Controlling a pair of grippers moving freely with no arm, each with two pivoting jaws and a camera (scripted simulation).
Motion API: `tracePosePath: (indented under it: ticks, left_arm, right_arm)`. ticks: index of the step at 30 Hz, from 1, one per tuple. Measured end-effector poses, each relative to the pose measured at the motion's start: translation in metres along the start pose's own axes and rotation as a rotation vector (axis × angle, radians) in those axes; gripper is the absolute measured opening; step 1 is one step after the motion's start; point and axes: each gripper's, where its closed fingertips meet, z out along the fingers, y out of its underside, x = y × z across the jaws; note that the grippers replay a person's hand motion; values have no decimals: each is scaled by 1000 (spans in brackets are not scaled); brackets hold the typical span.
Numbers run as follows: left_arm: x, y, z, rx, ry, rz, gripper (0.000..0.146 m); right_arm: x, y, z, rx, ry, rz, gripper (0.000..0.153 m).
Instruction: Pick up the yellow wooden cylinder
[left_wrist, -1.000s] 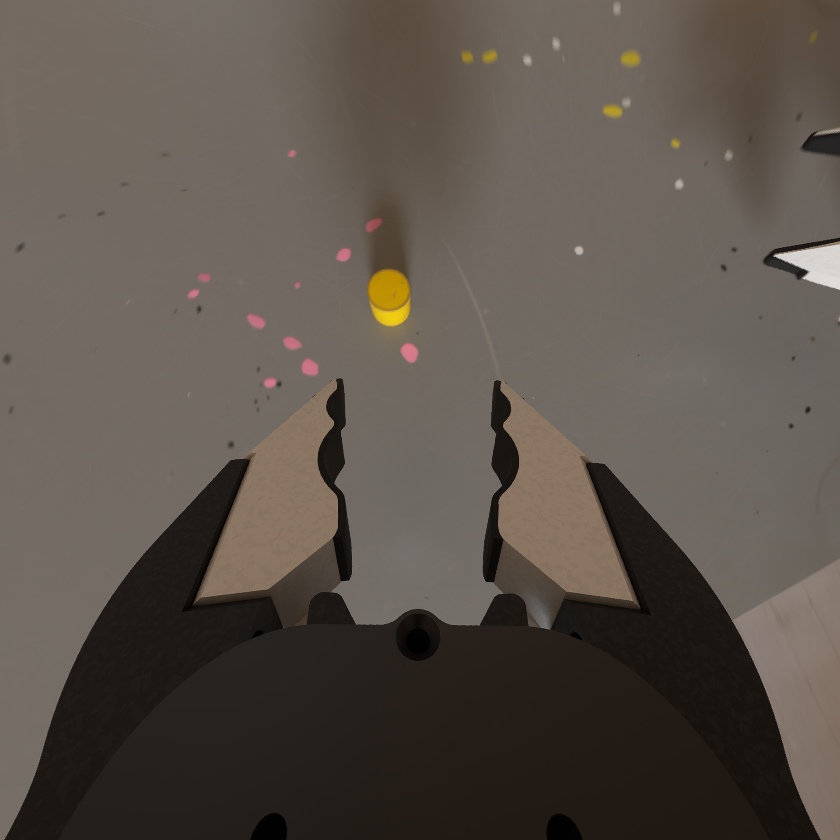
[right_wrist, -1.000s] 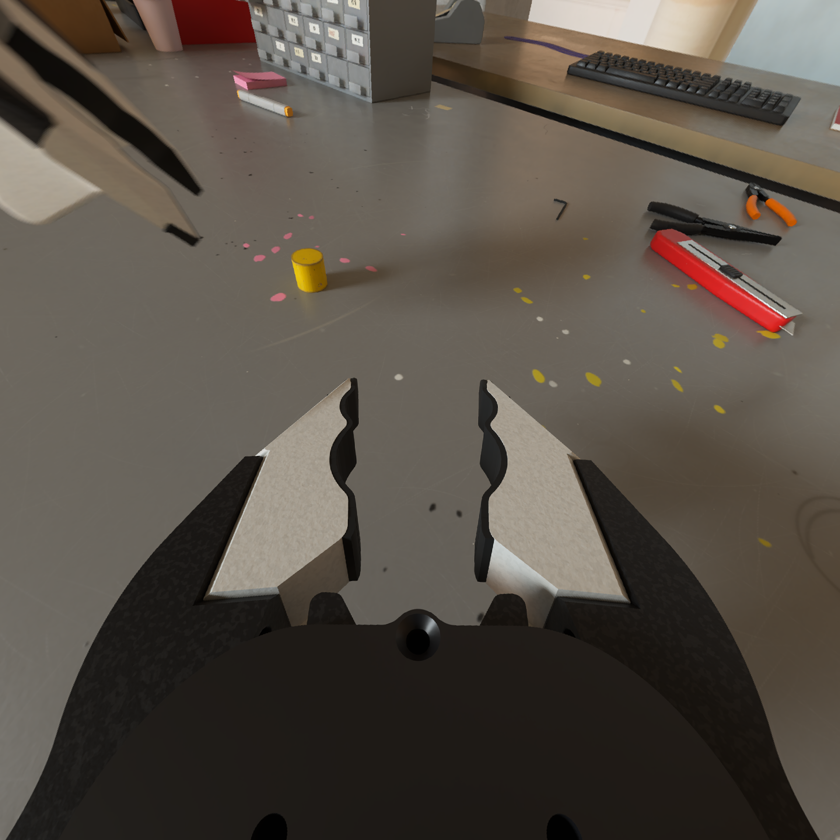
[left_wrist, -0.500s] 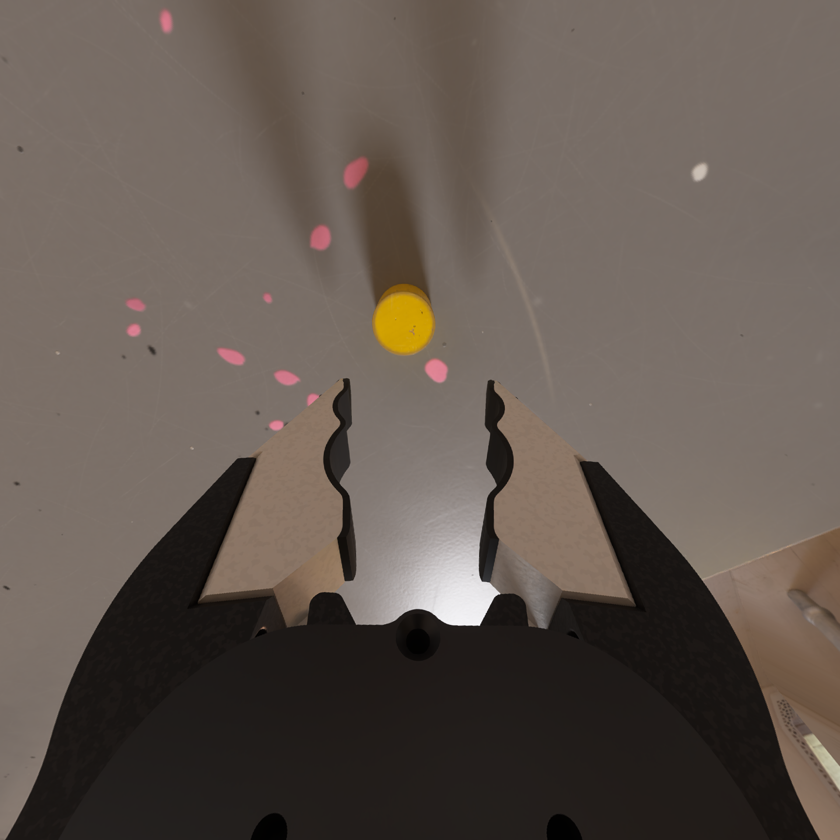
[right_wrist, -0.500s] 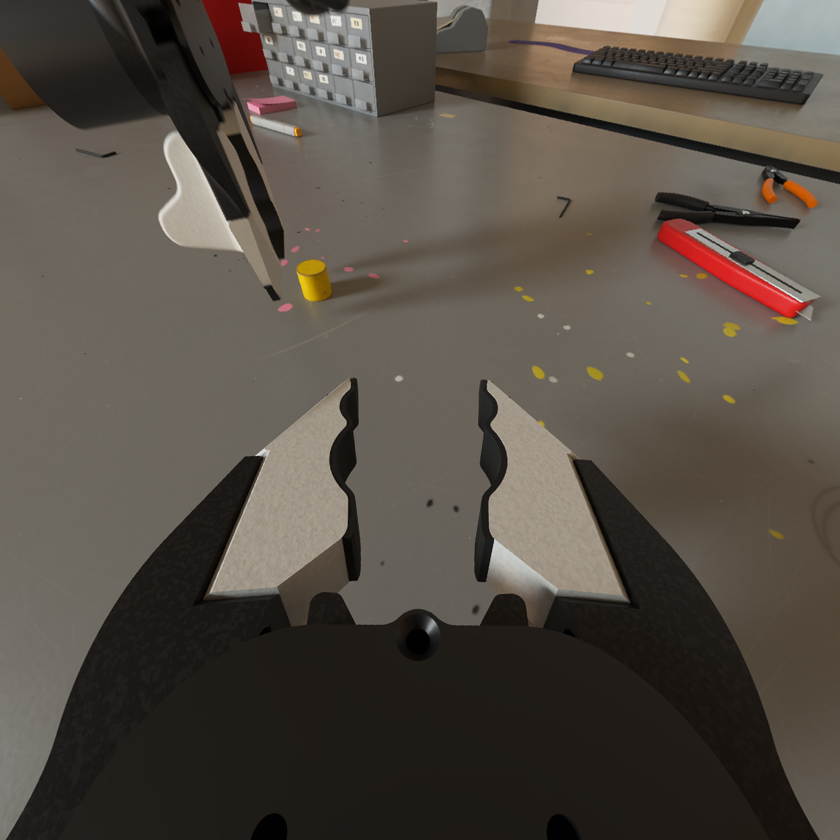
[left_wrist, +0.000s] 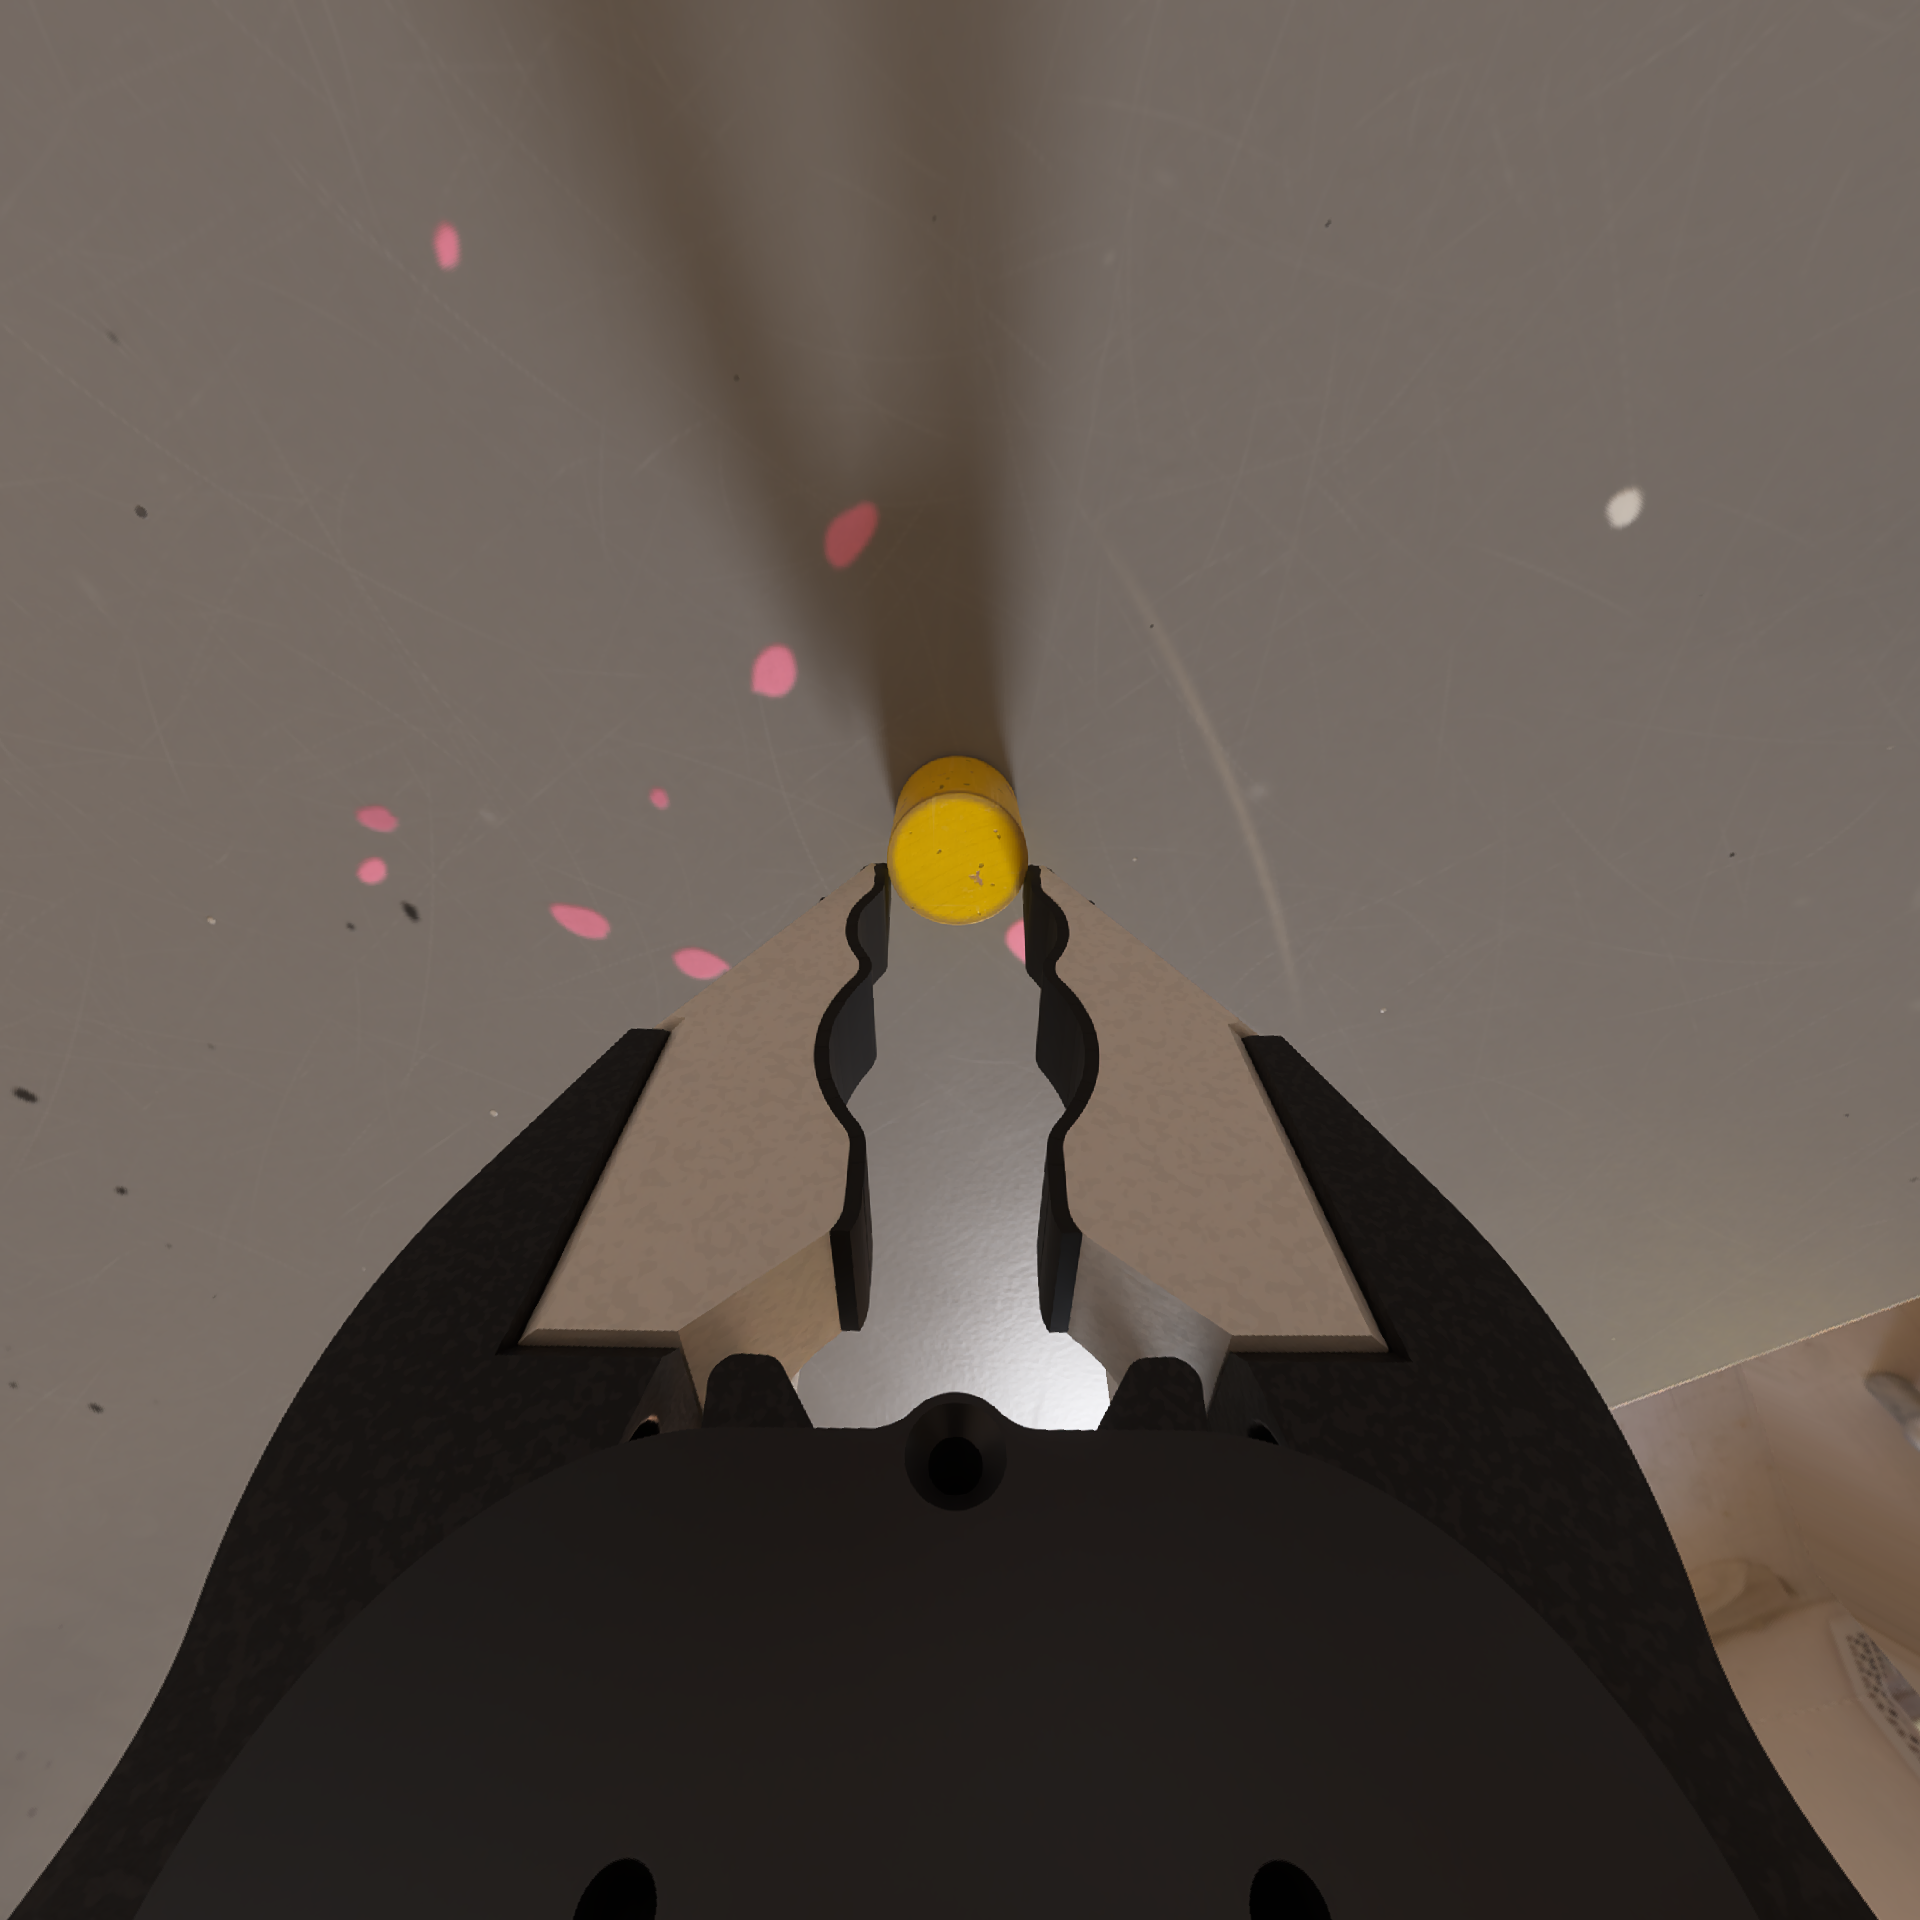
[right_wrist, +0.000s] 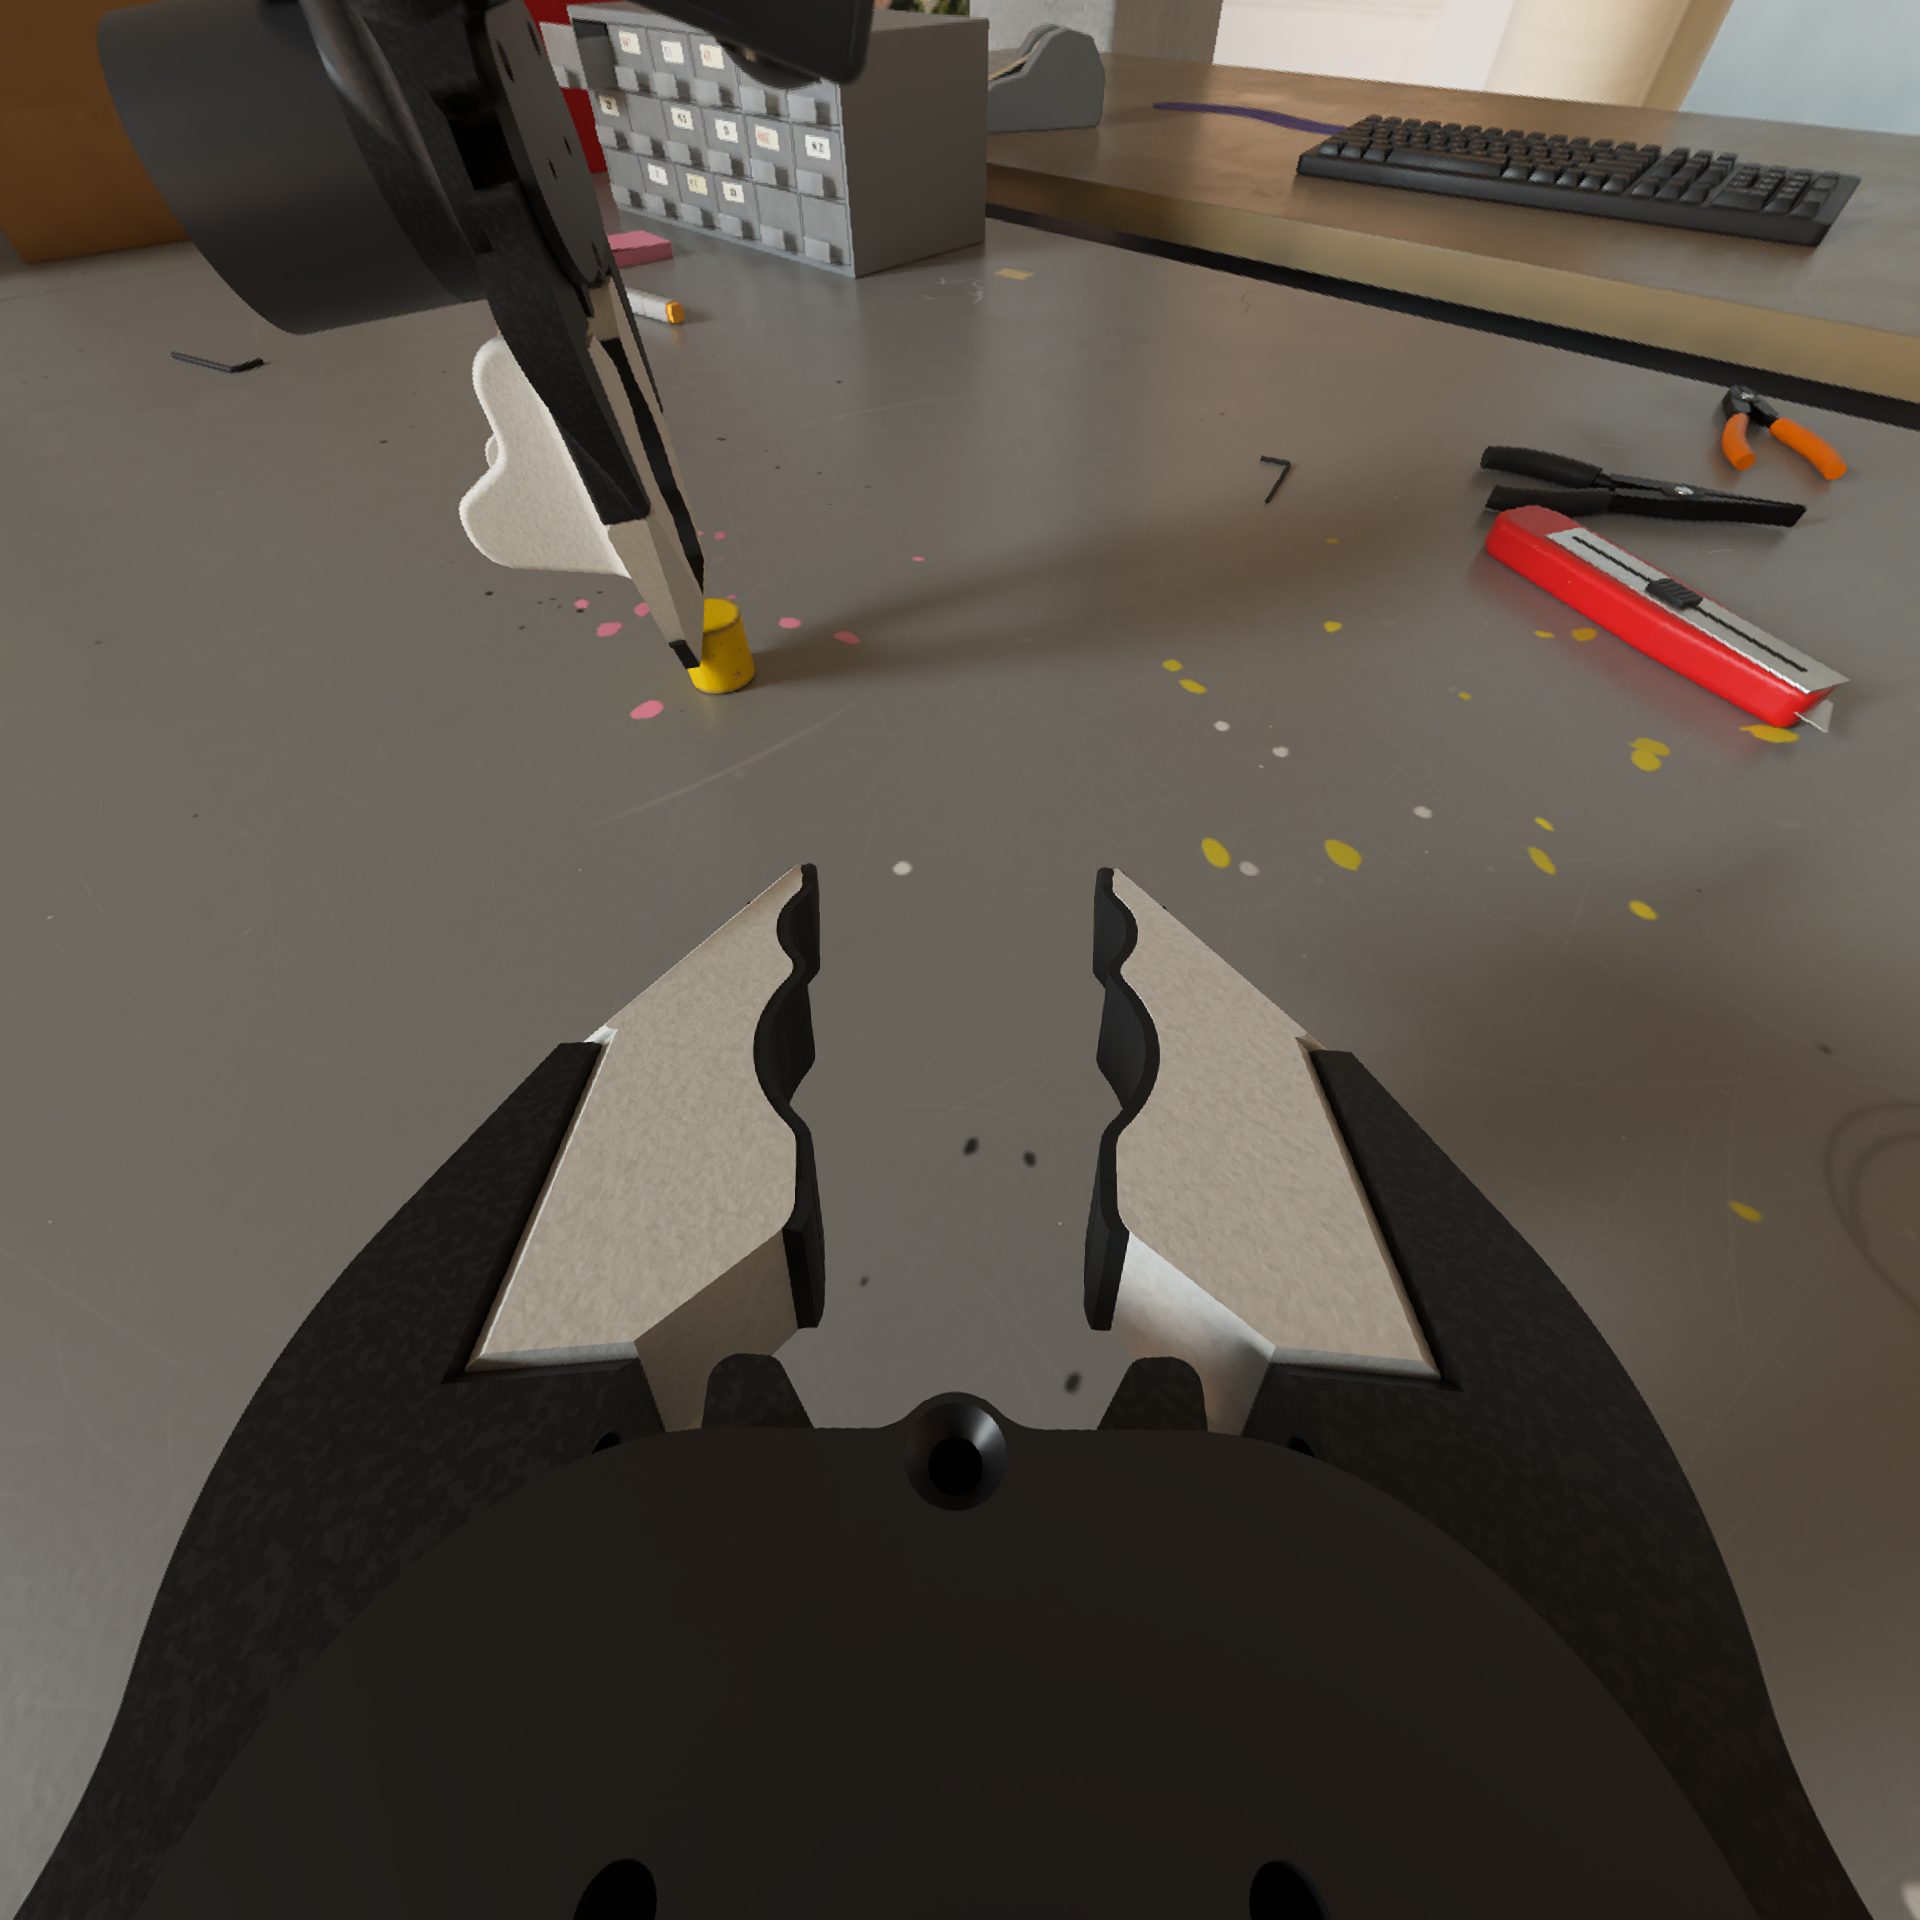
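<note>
The yellow wooden cylinder stands on the grey table among pink paint flecks. My left gripper comes down from above, and its two fingertips press against the cylinder's sides, shut on it. In the right wrist view the cylinder still rests on the table at the left, with the left gripper steeply tilted over it; the near finger hides part of the cylinder. My right gripper is open and empty, low over the table, well short and to the right of the cylinder.
A red utility knife, black pliers and orange-handled pliers lie at the right. A small hex key lies mid-table. A grey drawer cabinet, pink eraser and marker are at the back left, a keyboard beyond.
My left gripper has dropped down over the cylinder and narrowed its fingers until the tips grip its sides. The right gripper has barely moved.
</note>
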Motion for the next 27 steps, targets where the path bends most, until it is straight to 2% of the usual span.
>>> tracePosePath:
  ticks: [4, 7, 9, 16, 18, 24, 27]
  left_arm:
    - [0, -6, -6, 105, 19, 1, 25]
    - [1, -9, -16, 253, 46, -15, 25]
    - [4, -11, -26, 398, 73, -36, 25]
    - [2, 2, -62, 952, 31, -131, 25]
    - [-3, 7, -66, 1071, -35, -134, 25]
    - [1, 13, -51, 1018, 41, -151, 25]
    - [1, 13, -37, 914, 76, -166, 25]
  right_arm:
    - [-1, 2, 1, -7, 2, -6, 53]
    - [0, 1, 1, -5, 12, -20, 53]
    - [0, 0, 1, -4, 15, -24, 53]
    - [-2, -1, 2, 2, 24, -40, 52]
    - [-3, 0, 3, 1, 22, -41, 52]
    - [-6, -1, 4, -3, 22, -55, 52]
    - [-6, -1, 4, -5, 23, -58, 52]
